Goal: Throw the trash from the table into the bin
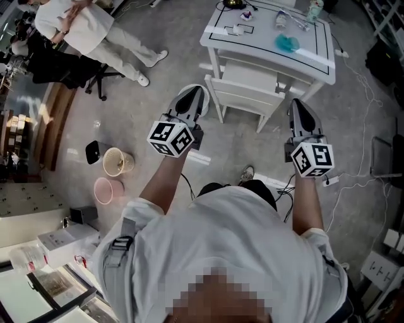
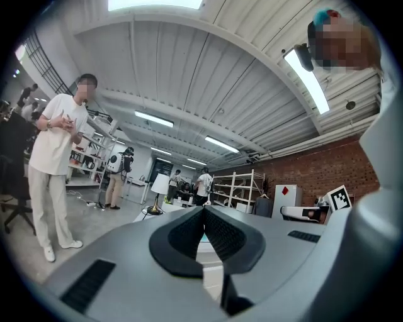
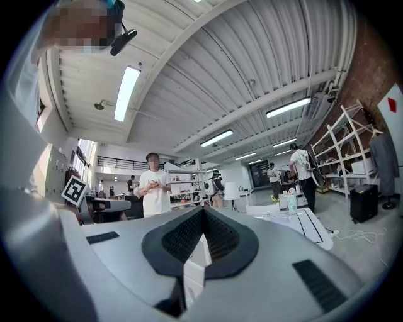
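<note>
The person [image 1: 221,246] holds the left gripper [image 1: 191,99] and right gripper [image 1: 302,117], both closed and empty, short of the white table [image 1: 262,45] bearing teal trash [image 1: 287,43], the beige bin [image 1: 117,162] well left.

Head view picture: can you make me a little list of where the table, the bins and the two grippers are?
table: white, at the top, behind a white chair
on table: a blue-green crumpled thing, a bottle
bins: tan bin and pink bin on the floor, left
left gripper: shut, empty
right gripper: shut, empty
trash picked up: none yet
</note>
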